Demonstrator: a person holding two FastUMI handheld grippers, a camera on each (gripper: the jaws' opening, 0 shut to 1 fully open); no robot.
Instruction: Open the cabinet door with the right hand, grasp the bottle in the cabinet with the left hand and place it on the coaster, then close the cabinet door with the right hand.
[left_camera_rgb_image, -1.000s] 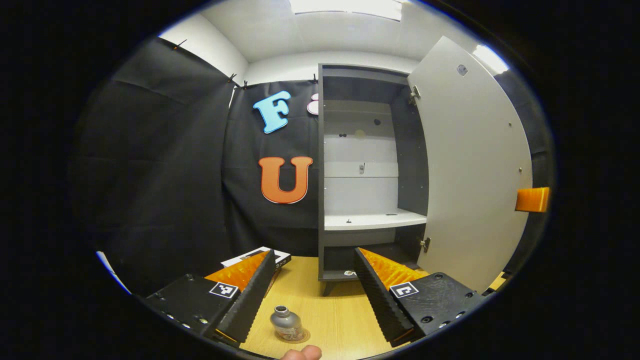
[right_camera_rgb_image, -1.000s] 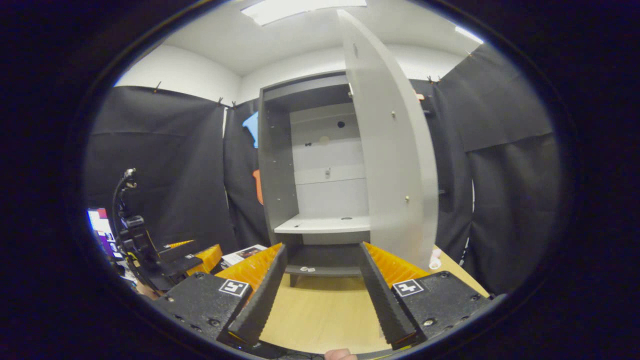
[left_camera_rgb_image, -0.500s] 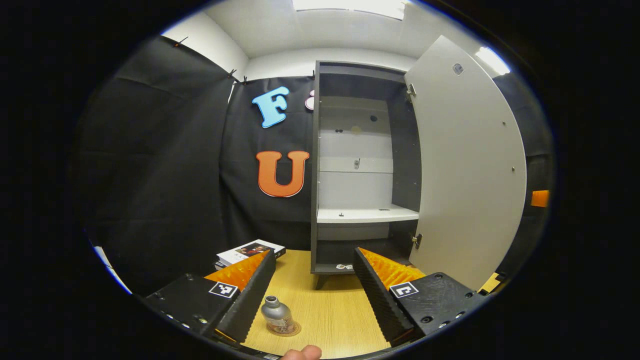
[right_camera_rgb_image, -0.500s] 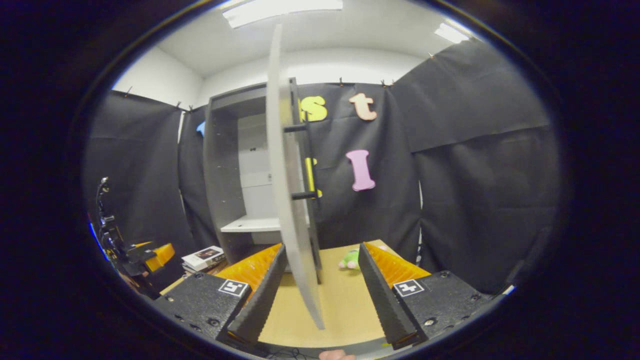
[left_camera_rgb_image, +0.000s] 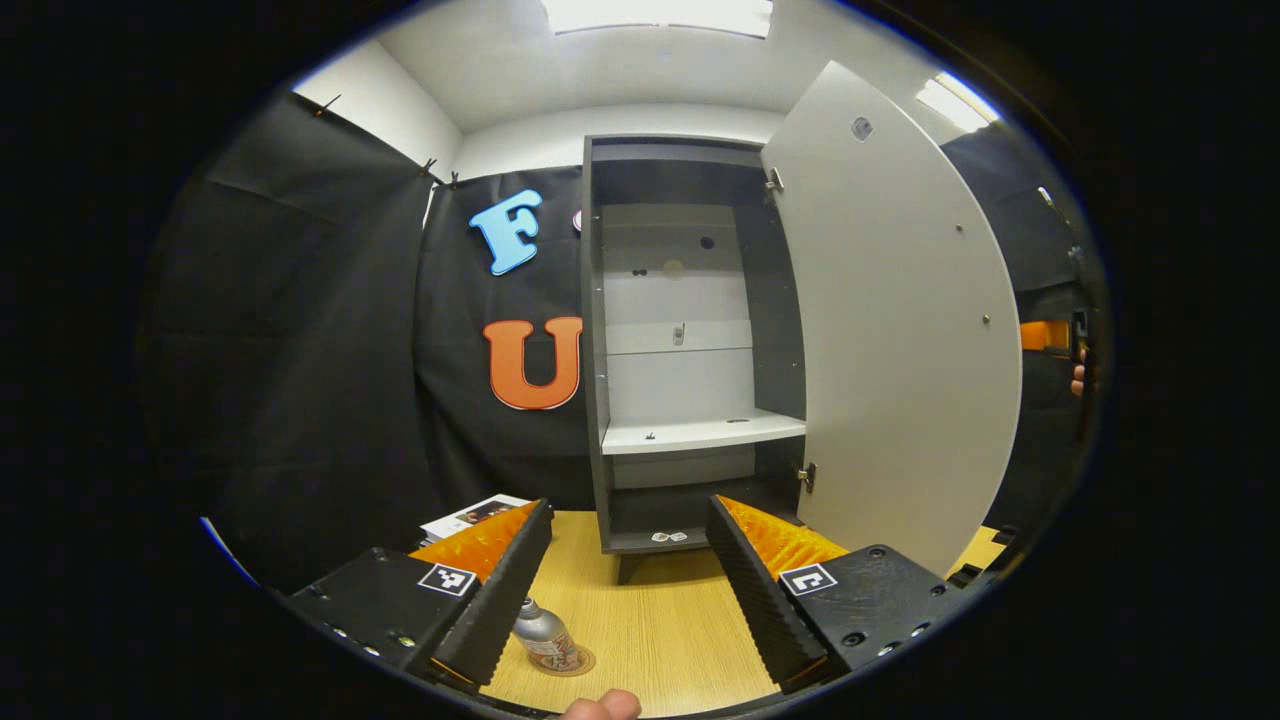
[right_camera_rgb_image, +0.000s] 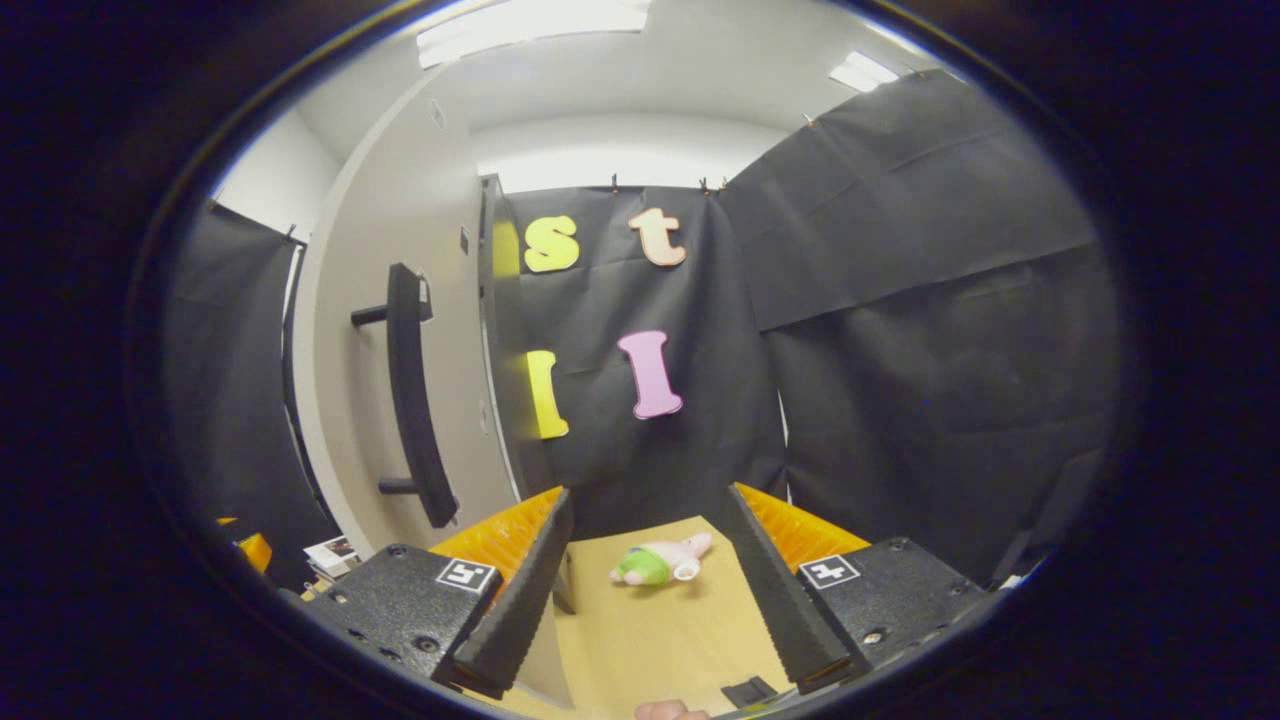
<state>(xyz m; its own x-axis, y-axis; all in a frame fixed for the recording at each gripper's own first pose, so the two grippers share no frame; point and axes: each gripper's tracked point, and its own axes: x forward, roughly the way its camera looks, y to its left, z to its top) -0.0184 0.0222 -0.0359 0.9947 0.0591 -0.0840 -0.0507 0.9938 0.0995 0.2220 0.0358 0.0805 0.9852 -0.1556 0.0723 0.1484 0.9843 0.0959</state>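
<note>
Cabinet door (left_camera_rgb_image: 900, 330) swung wide, its free edge beside the right gripper (right_camera_rgb_image: 645, 590), wide open, empty, outside the handle (right_camera_rgb_image: 410, 390). Left gripper (left_camera_rgb_image: 620, 590) spread wide, holding nothing; bottle (left_camera_rgb_image: 540, 632) stands on the coaster (left_camera_rgb_image: 572, 662) beside its finger.

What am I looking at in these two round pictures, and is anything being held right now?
A person holds a pair of tongs in each hand; a camera rides on each. In the left gripper view, the left tongs stand open and empty above the wooden table. The bottle already stands on the coaster. The cabinet door is open. In the right gripper view, the right tongs are open, empty, beside the door's outer face with its dark handle. A plush toy lies on the table.
</note>
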